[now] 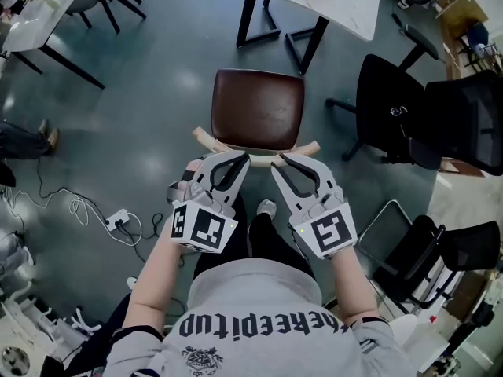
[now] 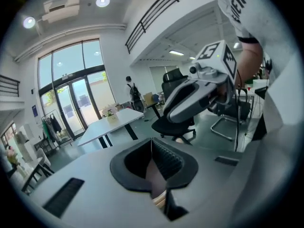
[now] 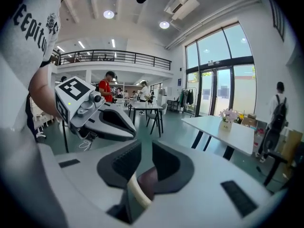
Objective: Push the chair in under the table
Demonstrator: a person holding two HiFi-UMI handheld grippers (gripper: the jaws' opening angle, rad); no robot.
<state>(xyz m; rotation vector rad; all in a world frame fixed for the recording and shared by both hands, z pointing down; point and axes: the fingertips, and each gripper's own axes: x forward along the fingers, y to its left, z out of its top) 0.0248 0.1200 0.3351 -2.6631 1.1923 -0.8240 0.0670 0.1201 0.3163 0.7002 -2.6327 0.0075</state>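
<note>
Chair: A brown-seated chair (image 1: 259, 108) with a pale, curved backrest (image 1: 206, 138) stands on the grey-green floor (image 1: 157, 93), its seat wholly short of the tabletop's edge.
Table: The white-topped table (image 1: 346, 6) on black legs stands just beyond the chair's far side.
Left hand-held gripper: The left hand-held gripper (image 1: 236, 163) is at the chair's backrest, left of its middle. Its jaws are together, with nothing clamped between them.
Right hand-held gripper: The right hand-held gripper (image 1: 284, 165) is at the backrest, right of its middle. Its jaws stand apart, and the pale rail shows through the gap below them. Whether they touch the rail cannot be told.
Person: The person stands directly behind the chair, both forearms stretched toward it.
Office chairs: Black office chairs (image 1: 389, 108) stand to the chair's right.
Power strip: A white power strip (image 1: 118, 218) with loose cables lies on the floor to the chair's left.
</note>
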